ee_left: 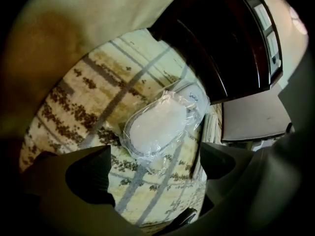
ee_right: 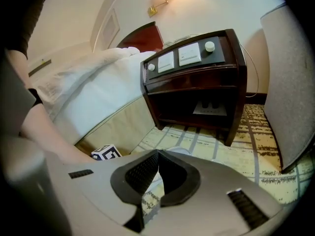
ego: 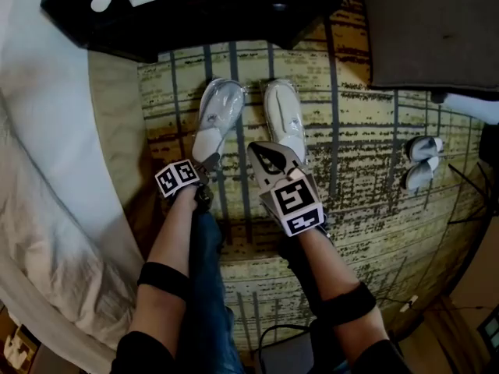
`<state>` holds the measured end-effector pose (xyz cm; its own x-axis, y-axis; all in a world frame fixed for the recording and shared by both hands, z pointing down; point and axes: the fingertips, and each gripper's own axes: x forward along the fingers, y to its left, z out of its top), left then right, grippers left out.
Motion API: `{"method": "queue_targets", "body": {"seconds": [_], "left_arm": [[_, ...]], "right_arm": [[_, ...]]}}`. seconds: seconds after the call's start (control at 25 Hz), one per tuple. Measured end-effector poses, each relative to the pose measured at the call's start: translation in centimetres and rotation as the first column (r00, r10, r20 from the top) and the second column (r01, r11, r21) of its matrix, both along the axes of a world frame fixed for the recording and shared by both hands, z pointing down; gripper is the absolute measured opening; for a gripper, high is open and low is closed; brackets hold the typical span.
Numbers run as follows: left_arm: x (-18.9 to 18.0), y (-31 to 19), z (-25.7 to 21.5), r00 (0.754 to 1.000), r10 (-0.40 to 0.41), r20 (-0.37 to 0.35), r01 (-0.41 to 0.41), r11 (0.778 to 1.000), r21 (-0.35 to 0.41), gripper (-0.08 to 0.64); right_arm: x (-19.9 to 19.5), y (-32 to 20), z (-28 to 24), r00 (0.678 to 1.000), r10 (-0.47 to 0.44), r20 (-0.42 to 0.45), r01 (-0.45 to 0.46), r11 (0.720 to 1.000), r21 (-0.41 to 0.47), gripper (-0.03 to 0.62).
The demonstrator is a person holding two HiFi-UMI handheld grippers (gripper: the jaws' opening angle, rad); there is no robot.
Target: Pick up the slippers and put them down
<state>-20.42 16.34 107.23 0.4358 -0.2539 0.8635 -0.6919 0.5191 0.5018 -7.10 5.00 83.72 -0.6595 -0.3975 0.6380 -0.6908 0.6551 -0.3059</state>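
— What does the left slipper (ego: 217, 115) look like?
— White, sealed in a clear, crinkled plastic bag. The right slipper (ego: 282, 119) is the same.
— Where are they?
— Both lie flat on the striped carpet (ego: 366, 170), just in front of the dark nightstand (ego: 234, 22), side by side, near each other but apart.
— Parallel?
— Not quite. The ends by the nightstand sit closer together and the near ends spread out. The right one's near end is covered, so I can't tell how it lies.
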Motion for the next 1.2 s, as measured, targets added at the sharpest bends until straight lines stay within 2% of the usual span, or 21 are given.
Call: {"method": "queue_targets", "body": {"seconds": [0.08,0.16,0.36,0.44,0.52,0.6,0.64,0.76,0.88,1.04,1.12,1.2], "left_arm": [[-0.3,-0.2,-1.6,1.0,0.003,0.028,-0.003,1.0,0.011,0.563],[-0.1,-0.5,-4.0,1.0,0.005,0.02,-0.006,0.999,0.034,0.563],[1.2,-2.2,-13.7,0.996,0.087,-0.002,-0.086,0.988,0.129,0.552],[1.5,-2.6,-18.7,0.993,0.119,0.004,-0.118,0.979,0.166,0.44],[1.5,-3.6,-24.1,0.986,0.161,0.044,-0.167,0.96,0.225,0.309],[2.2,-4.8,-29.9,0.972,0.216,0.09,-0.234,0.925,0.301,0.198],[2.9,-5.3,-33.1,0.963,0.247,0.11,-0.27,0.9,0.343,0.144],[4.9,-6.5,-42.4,0.925,0.33,0.186,-0.379,0.806,0.456,0.009],[6.4,-6.5,-51.4,0.893,0.363,0.265,-0.449,0.724,0.523,0.0],[7.6,-6.2,-62.1,0.84,0.378,0.39,-0.543,0.621,0.566,0.0],[7.7,-5.8,-66.9,0.825,0.357,0.438,-0.563,0.588,0.581,0.0],[7.8,-5.5,-71.2,0.821,0.324,0.47,-0.567,0.564,0.601,0.0]], "right_arm": [[0.5,-0.1,-1.3,1.0,0.01,-0.002,-0.01,1.0,0.001,0.0],[0.8,0.1,-2.9,1.0,0.016,-0.005,-0.016,1.0,-0.004,0.0],[1.7,0.6,-8.8,1.0,0.022,-0.016,-0.022,1.0,-0.02,0.0],[2.4,1.2,-11.9,0.999,0.021,-0.026,-0.022,0.999,-0.033,0.0],[3.3,1.5,-15.1,0.999,0.021,-0.042,-0.022,0.999,-0.036,0.0],[4.5,1.7,-18.7,0.998,0.025,-0.058,-0.027,0.999,-0.033,0.0],[5.1,1.8,-20.8,0.998,0.028,-0.061,-0.03,0.999,-0.036,0.0],[6.9,2.0,-26.7,0.996,0.032,-0.078,-0.033,0.999,-0.013,0.0],[8.1,2.2,-33.3,0.996,0.024,-0.081,-0.024,1.0,0.0,0.0],[10.1,1.8,-41.0,0.997,0.036,-0.073,-0.032,0.998,0.054,0.0],[10.6,1.9,-44.9,0.997,0.034,-0.064,-0.029,0.997,0.075,0.0],[11.3,1.9,-48.2,0.998,0.023,-0.061,-0.016,0.994,0.112,0.0]]}}
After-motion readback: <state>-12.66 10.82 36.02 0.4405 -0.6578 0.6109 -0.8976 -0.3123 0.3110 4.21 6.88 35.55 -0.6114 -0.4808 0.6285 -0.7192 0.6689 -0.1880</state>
